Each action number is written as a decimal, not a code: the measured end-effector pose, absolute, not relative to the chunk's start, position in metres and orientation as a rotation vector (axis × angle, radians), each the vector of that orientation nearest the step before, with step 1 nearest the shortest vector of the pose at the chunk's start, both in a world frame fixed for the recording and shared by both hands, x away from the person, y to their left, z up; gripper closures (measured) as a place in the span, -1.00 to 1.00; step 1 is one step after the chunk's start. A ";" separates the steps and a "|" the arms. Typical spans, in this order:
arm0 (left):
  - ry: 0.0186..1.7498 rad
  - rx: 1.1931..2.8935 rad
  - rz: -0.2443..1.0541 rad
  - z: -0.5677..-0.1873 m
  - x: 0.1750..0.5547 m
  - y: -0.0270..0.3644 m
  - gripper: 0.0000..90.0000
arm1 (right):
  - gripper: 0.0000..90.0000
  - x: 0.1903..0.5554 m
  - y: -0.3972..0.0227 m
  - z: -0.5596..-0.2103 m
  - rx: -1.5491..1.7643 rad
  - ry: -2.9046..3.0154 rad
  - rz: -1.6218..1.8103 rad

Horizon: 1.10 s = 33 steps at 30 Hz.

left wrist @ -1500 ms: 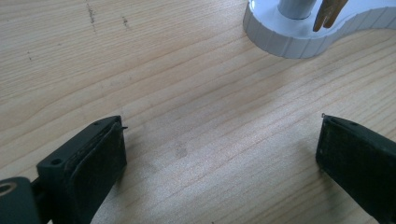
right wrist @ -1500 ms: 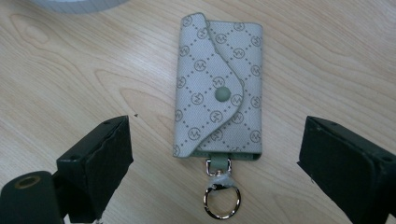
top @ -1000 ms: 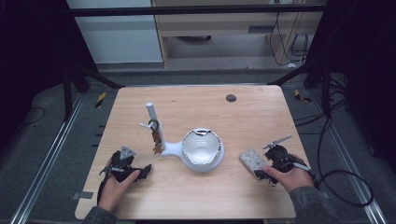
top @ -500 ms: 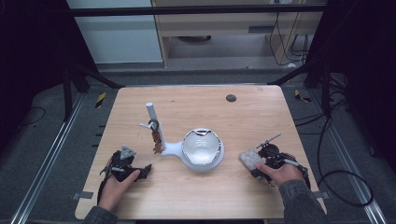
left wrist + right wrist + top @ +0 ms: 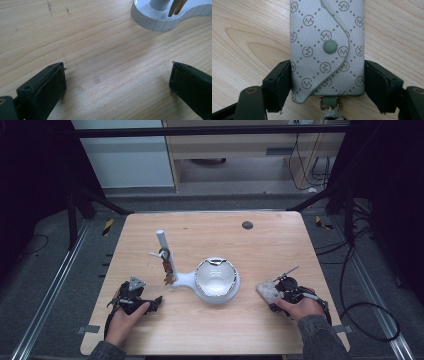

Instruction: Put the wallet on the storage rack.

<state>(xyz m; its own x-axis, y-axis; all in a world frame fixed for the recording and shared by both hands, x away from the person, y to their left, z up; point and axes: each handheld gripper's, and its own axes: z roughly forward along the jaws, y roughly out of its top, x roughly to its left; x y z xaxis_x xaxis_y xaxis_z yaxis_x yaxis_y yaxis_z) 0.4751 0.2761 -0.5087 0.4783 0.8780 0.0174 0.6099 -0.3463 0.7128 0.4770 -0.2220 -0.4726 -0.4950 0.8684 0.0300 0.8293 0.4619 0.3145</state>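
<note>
Grey patterned key pouch (image 5: 327, 50) sits between the right claw (image 5: 327, 82) jaws, pads touching both long edges, so we have it pinched, snap flap up, ring end toward the wrist. It rests on the bench (image 5: 280, 245), well right of the white stand (image 5: 200, 279) with its dish and hook post. Our guess: the pouch goes to that stand. Keep the squeeze even and lift straight so it doesn't twist. Left claw (image 5: 117, 80) is spread wide, empty, low over bare wood just short of the stand base; keep it clear.
</note>
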 end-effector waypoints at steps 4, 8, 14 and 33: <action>1.225 2.080 0.535 -0.509 0.475 0.276 -1.00 | -0.39 0.477 -0.222 -0.472 1.500 2.564 0.435; 1.225 2.080 0.535 -0.509 0.475 0.276 -1.00 | -0.32 0.476 -0.222 -0.470 1.487 2.573 0.435; 1.225 2.080 0.535 -0.509 0.475 0.276 -1.00 | -0.30 0.472 -0.223 -0.460 1.431 2.602 0.429; 1.226 2.079 0.536 -0.509 0.475 0.276 -1.00 | -0.29 0.464 -0.191 -0.378 1.089 2.666 0.403</action>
